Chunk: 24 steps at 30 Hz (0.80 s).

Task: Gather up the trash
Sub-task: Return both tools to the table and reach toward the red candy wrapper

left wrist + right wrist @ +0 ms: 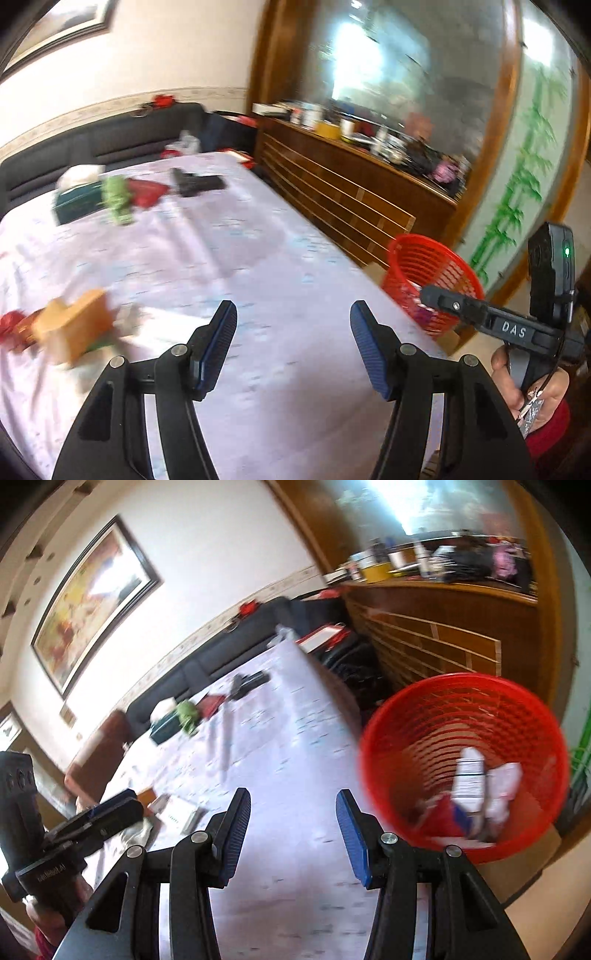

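While both grippers stand spread and empty, the left gripper (293, 347) should swing to the orange box (75, 325) beside the red wrapper (13, 325) and square up. Only the right gripper (293, 830) view shows trash already inside the red basket (465, 701).

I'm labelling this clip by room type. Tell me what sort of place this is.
Probably a living room in a home. A dark sofa runs along the wall under a framed painting, a cloth-covered table stands in front of it, and a cluttered wooden sideboard sits beside it.
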Each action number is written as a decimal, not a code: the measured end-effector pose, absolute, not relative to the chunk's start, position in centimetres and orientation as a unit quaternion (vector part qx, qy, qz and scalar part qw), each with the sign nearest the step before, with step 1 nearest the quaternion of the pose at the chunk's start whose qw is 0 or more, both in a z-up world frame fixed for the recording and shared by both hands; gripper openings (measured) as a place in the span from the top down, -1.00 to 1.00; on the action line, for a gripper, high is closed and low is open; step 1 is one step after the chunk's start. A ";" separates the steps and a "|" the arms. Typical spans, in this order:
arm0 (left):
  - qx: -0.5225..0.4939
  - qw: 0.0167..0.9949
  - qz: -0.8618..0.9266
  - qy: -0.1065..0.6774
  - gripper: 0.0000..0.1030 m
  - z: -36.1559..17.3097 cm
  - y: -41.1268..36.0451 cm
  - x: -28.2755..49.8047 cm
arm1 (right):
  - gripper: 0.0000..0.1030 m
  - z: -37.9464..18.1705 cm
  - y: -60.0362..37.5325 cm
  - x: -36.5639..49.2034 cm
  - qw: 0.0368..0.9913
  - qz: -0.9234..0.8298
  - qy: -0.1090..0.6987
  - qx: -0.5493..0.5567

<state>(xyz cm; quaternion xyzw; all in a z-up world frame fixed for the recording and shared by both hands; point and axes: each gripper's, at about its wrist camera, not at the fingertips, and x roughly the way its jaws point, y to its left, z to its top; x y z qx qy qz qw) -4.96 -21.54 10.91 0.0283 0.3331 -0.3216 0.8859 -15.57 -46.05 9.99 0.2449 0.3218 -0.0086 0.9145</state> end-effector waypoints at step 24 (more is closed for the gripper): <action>-0.136 0.887 -0.038 0.440 -0.18 4.1 9.9 11.4 | -0.03 9.1 -35.1 -11.7 0.907 0.052 0.377 0.180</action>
